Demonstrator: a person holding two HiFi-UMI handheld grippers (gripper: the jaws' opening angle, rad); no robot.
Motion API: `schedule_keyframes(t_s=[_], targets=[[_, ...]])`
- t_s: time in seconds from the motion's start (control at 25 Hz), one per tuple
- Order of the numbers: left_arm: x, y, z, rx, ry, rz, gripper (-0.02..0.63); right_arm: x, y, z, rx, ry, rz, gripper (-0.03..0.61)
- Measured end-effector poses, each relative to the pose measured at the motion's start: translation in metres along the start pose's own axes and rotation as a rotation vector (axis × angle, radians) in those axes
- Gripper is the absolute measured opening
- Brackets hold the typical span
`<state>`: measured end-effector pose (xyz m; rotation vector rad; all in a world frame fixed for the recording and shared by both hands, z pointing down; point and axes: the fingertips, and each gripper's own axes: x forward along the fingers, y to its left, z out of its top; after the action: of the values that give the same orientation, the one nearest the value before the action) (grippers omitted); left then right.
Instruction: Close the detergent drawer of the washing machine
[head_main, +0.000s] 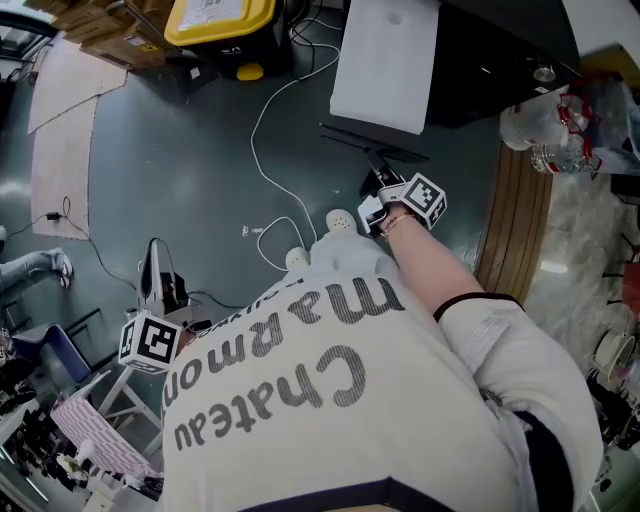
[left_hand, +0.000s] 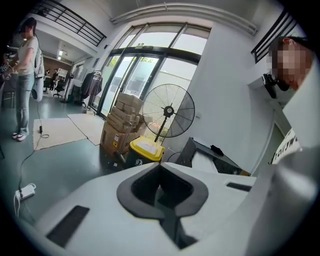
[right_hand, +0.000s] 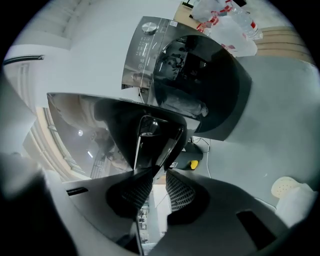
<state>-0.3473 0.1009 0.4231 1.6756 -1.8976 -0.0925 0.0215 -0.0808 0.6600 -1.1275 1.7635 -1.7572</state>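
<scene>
**Detergent drawer, open; two grippers**

Detergent drawer (right_hand: 150, 132): shown pulled out from the washing machine (right_hand: 200, 85), its dark front met by the tips of the right gripper (right_hand: 155, 182), whose jaws are held narrowly apart. Left gripper (left_hand: 160, 192): held low and well apart from the drawer, jaws closed together with nothing between them.

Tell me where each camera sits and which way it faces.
Head view: on the head, looking steeply down at the floor; shirt, left gripper and right gripper show.
Left gripper view: on the left gripper, facing fan and bin; its shut fingers show.
Right gripper view: on the right gripper, facing drawer and washer; its parted fingers show.
Shared: head and left gripper views both show the bin.
</scene>
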Motion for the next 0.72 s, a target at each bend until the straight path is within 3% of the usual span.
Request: schedule_keyframes(t_s=[0.28,0.72], targets=[[0.006,0.000,0.011,0.019,-0.004,-0.031,0.008,-0.005,0.001,0.003,0.069,-0.024,-0.007,0.084],[0.022,-0.010,0.014,0.009,-0.006,-0.107,0.008,-0.026,0.023,0.021,0.062,-0.054,0.012,0.077]])
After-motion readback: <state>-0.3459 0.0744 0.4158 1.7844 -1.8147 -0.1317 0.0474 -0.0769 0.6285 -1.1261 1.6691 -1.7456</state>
